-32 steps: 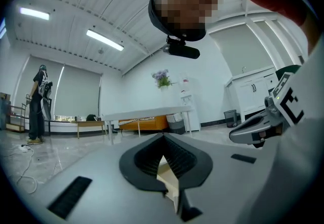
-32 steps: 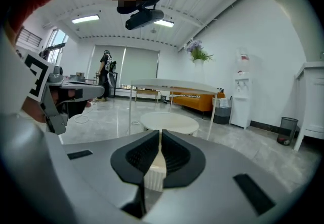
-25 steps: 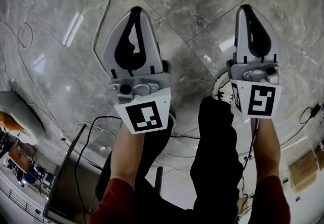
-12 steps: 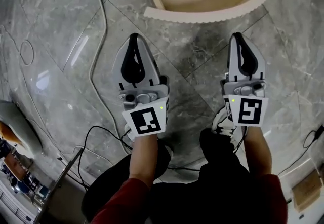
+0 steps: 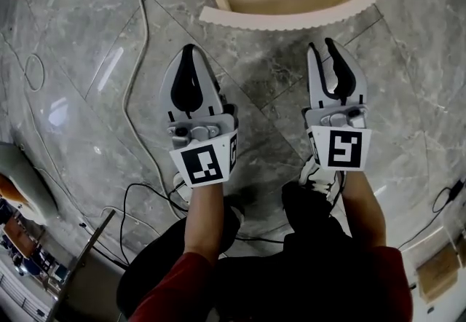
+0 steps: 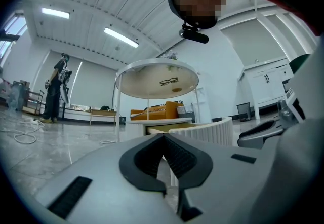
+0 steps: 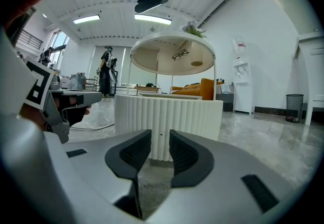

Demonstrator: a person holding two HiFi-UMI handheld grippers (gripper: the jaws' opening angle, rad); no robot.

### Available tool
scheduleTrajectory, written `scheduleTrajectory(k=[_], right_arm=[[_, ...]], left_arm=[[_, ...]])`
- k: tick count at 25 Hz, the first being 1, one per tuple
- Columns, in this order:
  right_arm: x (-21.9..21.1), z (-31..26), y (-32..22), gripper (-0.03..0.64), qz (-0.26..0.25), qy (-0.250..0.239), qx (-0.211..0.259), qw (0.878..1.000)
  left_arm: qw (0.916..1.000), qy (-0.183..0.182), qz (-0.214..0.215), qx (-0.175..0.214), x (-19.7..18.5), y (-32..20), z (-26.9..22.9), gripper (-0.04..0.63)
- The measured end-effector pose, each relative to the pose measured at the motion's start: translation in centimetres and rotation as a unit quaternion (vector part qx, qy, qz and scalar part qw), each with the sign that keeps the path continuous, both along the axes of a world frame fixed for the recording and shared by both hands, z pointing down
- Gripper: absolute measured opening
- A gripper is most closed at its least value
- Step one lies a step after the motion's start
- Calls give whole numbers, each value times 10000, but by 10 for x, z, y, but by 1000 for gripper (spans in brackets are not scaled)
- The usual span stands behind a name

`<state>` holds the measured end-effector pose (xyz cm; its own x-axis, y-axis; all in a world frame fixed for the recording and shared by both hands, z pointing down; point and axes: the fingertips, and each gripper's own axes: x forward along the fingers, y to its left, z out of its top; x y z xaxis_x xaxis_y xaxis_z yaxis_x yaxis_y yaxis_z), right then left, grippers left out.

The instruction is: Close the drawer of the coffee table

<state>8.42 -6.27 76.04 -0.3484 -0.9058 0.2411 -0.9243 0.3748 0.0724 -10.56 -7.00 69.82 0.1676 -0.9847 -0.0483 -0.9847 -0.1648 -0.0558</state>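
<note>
The coffee table's drawer (image 5: 291,20) stands pulled out at the top of the head view, showing a curved white ribbed front and a bare wooden inside. My left gripper (image 5: 188,51) is shut and empty, a short way in front of the drawer front (image 6: 202,129). My right gripper (image 5: 322,44) is open; its jaws have just been opening, and nothing is between them. It faces the ribbed front (image 7: 167,116) without touching it. The table's round top (image 7: 172,58) rises above the drawer. Both grippers (image 6: 163,139) (image 7: 160,139) hang low over the floor.
Cables (image 5: 135,58) trail across the grey marble floor to the left. The holder's shoe (image 5: 320,175) and legs are just behind the grippers. Farther off are a standing person (image 6: 55,86), an orange sofa (image 6: 157,111), a white cabinet (image 6: 268,83) and a bin (image 7: 293,101).
Both grippers have sunk toward the floor and more of the open drawer has come into view. The right jaws, shut before, now stand apart. The left jaws stay shut.
</note>
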Motion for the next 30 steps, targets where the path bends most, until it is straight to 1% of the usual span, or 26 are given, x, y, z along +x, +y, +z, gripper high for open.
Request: scheduleTrajectory(k=[5,7,9,12,15,18,22,30], right_arm=[[-4,11,-11,216,-29,-72,-83,9999],[-7,14,-16,243,-14,-81,-162,9998],[-8,17,-21,254,21,-35,-239,9997],[-10,15,-29,258,38,-67,-132,9999],[-12,13,-41,258,95,-223,-117,9996],[-16,15,-53,258,140,-265,-88,9995],[-21,15,-73,258,191,-335,-32,9993],[-33,13,-119,258,177,-345,93,9992]], left_arm=[[10000,-64,31,58,3,0,-2,14],[10000,-71,15,51,3,1,-1,13],[10000,-5,-6,-4,2,1,1,14],[9999,119,-42,-53,1,1,3,13],[9999,102,-89,-30,0,1,2,14],[9998,125,-134,-39,0,0,2,14],[9999,-118,13,12,3,-1,2,13],[9998,-173,-44,-71,-1,0,4,14]])
